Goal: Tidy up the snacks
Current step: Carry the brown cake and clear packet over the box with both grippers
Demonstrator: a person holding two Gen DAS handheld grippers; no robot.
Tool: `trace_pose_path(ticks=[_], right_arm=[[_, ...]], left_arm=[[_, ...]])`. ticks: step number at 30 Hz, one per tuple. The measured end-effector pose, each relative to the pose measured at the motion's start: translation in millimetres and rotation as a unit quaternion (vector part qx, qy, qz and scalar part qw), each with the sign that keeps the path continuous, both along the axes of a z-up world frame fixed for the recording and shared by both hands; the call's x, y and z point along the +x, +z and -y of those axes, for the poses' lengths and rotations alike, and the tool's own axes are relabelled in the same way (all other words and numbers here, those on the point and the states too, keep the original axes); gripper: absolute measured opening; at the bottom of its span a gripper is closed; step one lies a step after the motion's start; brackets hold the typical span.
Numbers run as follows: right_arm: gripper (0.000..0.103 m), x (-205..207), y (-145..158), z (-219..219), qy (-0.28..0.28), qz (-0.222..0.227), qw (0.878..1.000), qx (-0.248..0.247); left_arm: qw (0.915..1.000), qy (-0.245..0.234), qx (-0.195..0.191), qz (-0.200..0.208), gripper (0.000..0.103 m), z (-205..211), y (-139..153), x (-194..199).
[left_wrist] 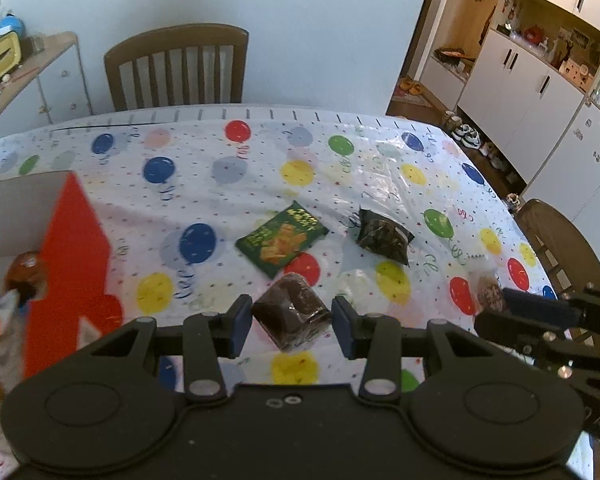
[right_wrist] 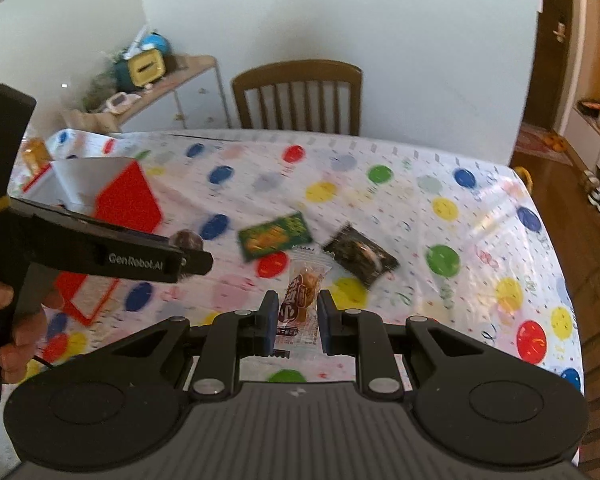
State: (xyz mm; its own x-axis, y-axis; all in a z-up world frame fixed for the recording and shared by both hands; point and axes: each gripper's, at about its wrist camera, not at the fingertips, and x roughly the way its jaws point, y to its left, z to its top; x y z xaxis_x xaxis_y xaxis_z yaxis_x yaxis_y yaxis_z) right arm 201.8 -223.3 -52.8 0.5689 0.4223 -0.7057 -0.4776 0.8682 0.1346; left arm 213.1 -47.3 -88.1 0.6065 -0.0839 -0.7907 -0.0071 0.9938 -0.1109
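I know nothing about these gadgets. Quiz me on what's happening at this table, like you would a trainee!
1. True or false: the green packet lies inside the red box.
2. What does the left tool grip? A) a dark brown wrapped snack B) a spoon C) nothing
3. Leaving out that one and the clear-wrapped snack in the right tool, how many packets lie loose on the tablecloth?

Key: 1 false, it lies on the tablecloth outside the box; 2 A; 3 two, the green packet and the black packet.
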Motion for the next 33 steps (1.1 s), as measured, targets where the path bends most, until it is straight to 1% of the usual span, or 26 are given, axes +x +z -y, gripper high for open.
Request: trace_pose_path(ticks=[6, 17, 25, 33], right_arm=[[0.02, -15.9, 23.8, -26.7, 0.029, 0.017, 0.999, 0.011], [0.02, -39.3, 49.6, -90.9, 0.075, 0.037, 0.996, 0.018], [0.02, -48.3, 61.6, -141.2, 0.098, 0.046, 0.994, 0.02], [0.02, -50.7, 62.6, -185.5, 0.108, 0.043, 0.993, 0.019]], left_arm=[[0.9999, 0.009, 0.002, 0.01, 0.04, -25.8, 18.6, -26.8], [0.999, 0.032, 0.007, 0.03, 0.04, -84.8, 47.6, -65.6], [0.9977, 0.054, 0.01, 0.04, 0.041, -131.4, 60.9, -82.4], [0.9962, 0.075, 0.017, 0.042, 0.041, -181.8, 64.6, -94.7]])
